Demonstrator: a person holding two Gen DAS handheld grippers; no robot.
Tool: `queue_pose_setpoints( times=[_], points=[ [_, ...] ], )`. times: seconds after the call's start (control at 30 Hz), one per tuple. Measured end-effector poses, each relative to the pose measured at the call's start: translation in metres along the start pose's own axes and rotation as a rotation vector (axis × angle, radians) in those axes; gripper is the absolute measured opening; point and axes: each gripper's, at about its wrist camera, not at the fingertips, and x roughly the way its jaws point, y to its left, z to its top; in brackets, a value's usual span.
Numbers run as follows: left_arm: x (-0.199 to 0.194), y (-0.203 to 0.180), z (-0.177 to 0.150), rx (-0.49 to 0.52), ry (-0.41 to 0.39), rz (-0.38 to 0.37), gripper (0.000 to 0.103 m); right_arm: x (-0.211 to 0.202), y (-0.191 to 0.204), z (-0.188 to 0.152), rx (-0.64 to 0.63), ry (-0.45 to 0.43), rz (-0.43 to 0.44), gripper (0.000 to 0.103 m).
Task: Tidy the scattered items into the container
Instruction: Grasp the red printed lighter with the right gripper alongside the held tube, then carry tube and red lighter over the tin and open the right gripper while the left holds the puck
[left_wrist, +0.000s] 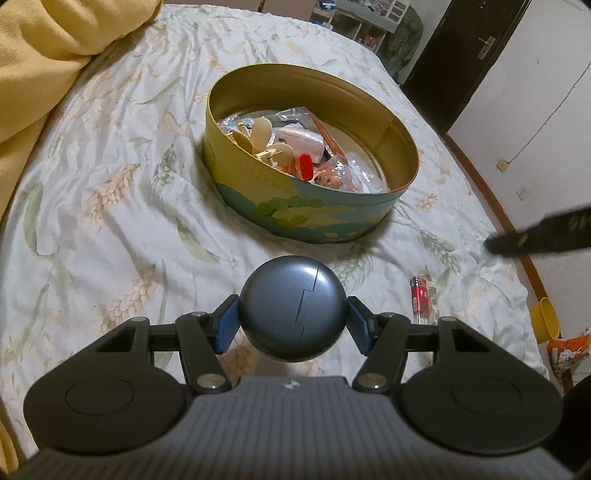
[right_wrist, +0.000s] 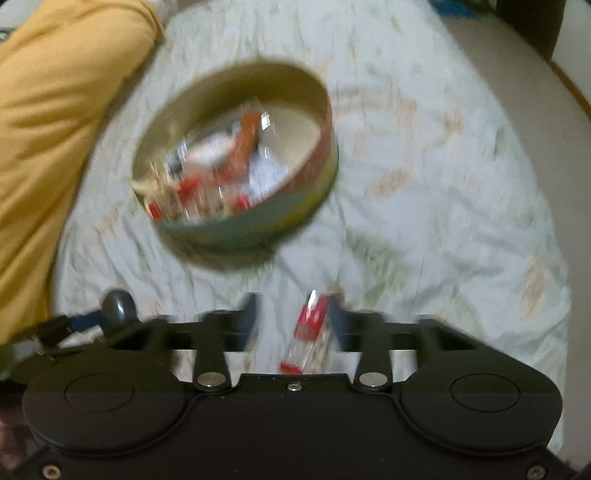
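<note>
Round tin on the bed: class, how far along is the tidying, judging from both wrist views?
Done: the round tin already holds a heap of small items. In hand: the left tongs grip a grey round case, not yet over the tin. Left: a red lighter lies on the bedsheet; in the blurred right view it sits between the right tongs' parted jaws, apparently ungripped.

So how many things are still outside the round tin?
2. A grey ball-shaped case is held in the left gripper. A red lighter lies on the bedsheet, between the right gripper's open fingers. The tin could hide others.
</note>
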Motion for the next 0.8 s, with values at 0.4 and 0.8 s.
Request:
queue_pose_setpoints(
  times=[0.4, 0.8],
  points=[
    [0.005, 0.003, -0.001, -0.010, 0.014, 0.012, 0.063, 0.100, -0.013, -0.025, 0.153, 0.153, -0.060, 0.024],
    [0.006, -0.002, -0.001, 0.003, 0.013, -0.003, 0.063, 0.001, -0.006, 0.005, 0.123, -0.036, 0.057, 0.010]
  ],
)
